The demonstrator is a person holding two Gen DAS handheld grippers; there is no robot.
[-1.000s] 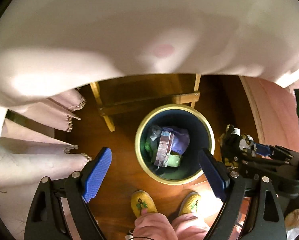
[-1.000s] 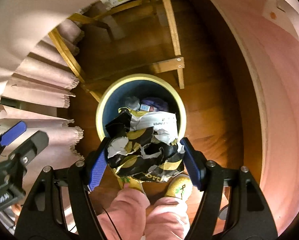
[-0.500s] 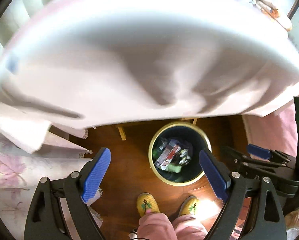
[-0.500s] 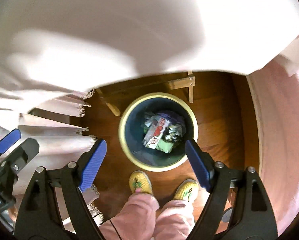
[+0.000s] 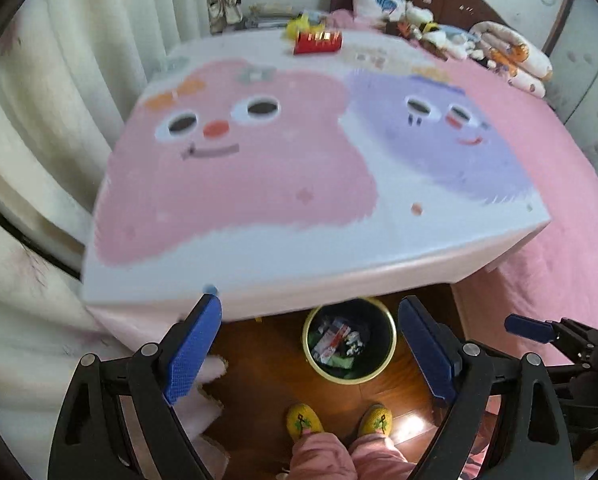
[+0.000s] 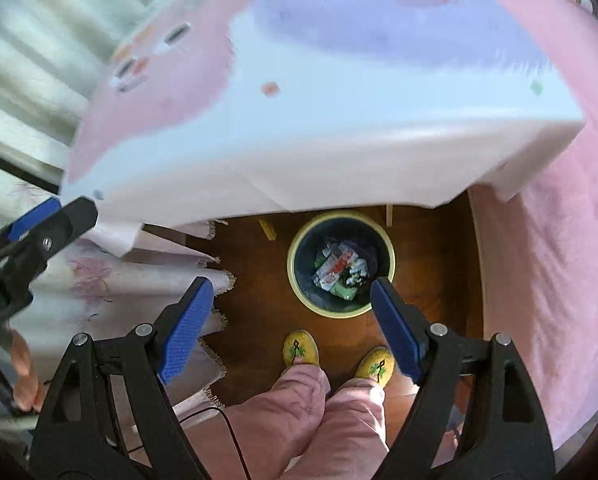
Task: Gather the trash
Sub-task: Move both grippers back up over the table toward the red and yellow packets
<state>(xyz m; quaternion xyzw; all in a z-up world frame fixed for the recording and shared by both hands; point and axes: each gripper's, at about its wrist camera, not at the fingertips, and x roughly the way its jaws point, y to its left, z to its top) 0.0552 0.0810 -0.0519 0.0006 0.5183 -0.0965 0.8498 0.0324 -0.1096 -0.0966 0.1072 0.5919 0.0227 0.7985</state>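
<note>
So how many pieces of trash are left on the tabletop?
1 that I can make out: a red wrapper at the far edge of the table, blurred. The clutter beyond it, by the bed, could hide more. The bin sits on the floor below.

both cameras sit high, looking steeply down past their own blue-padded fingers. the left wrist view, from behind the left gripper (image 5: pixel 309 350), is tipped further forward: it takes in the whole top of the table (image 5: pixel 259 184), a red packet (image 5: pixel 318 42) at its far edge, the bed (image 5: pixel 559 184) to the right and curtains to the left. low in frame lie the trash bin (image 5: pixel 391 340) on the wooden floor and the yellow slippers (image 5: pixel 304 422). the right wrist view, behind the right gripper (image 6: pixel 291 326), points more nearly straight down and catches only the table's near part. both share the table, bin (image 6: pixel 295 276), slippers (image 6: pixel 300 347) and floor. each view shows the other gripper at its edge.
</note>
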